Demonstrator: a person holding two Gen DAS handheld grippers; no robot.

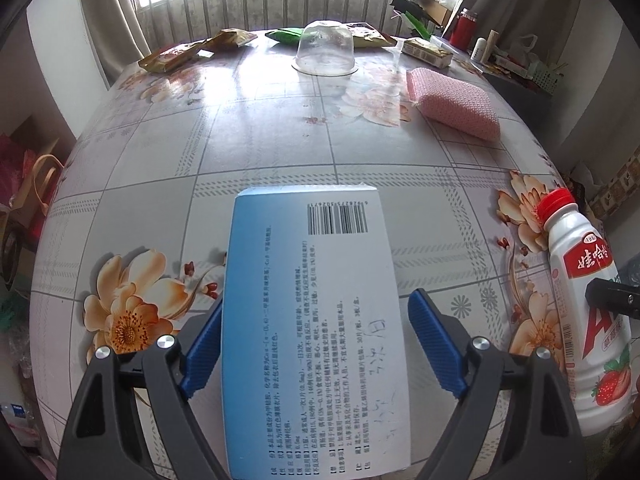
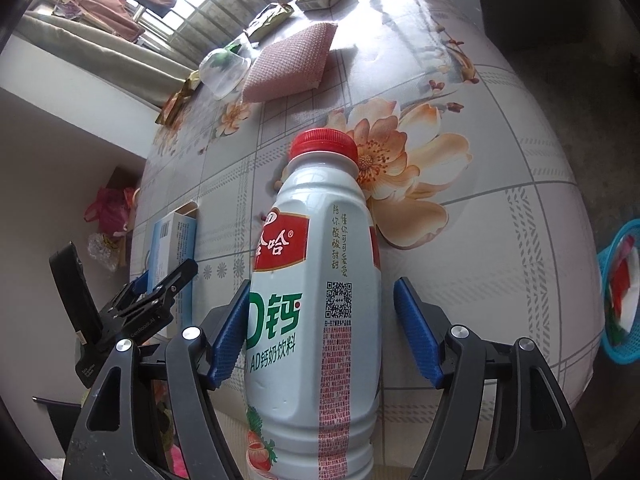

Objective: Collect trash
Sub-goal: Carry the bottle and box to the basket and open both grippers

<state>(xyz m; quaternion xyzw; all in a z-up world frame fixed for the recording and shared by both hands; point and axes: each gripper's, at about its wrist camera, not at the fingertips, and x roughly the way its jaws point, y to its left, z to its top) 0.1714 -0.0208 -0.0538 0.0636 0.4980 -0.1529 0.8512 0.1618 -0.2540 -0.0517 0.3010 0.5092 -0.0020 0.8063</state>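
A blue-and-white medicine box [image 1: 312, 320] with a barcode lies lengthwise between the blue pads of my left gripper [image 1: 316, 300]. The left pad is against its edge and the right pad stands clear, so the jaws are open. The same box [image 2: 174, 240] and left gripper [image 2: 160, 284] show in the right wrist view. A white drink bottle [image 2: 320, 280] with a red cap sits between the pads of my right gripper [image 2: 323, 284], cap pointing away. A gap shows at the right pad, so this gripper is open too. In the left wrist view the bottle [image 1: 580, 312] is at the table's right edge.
The flowered tablecloth [image 1: 280, 152] holds an upturned clear plastic tub [image 1: 325, 50], a pink scrubbing pad [image 1: 454, 100], snack wrappers [image 1: 172, 56] and a small carton [image 1: 426, 52] at the far side. A blue basket [image 2: 620, 300] with scraps stands below the table's right edge.
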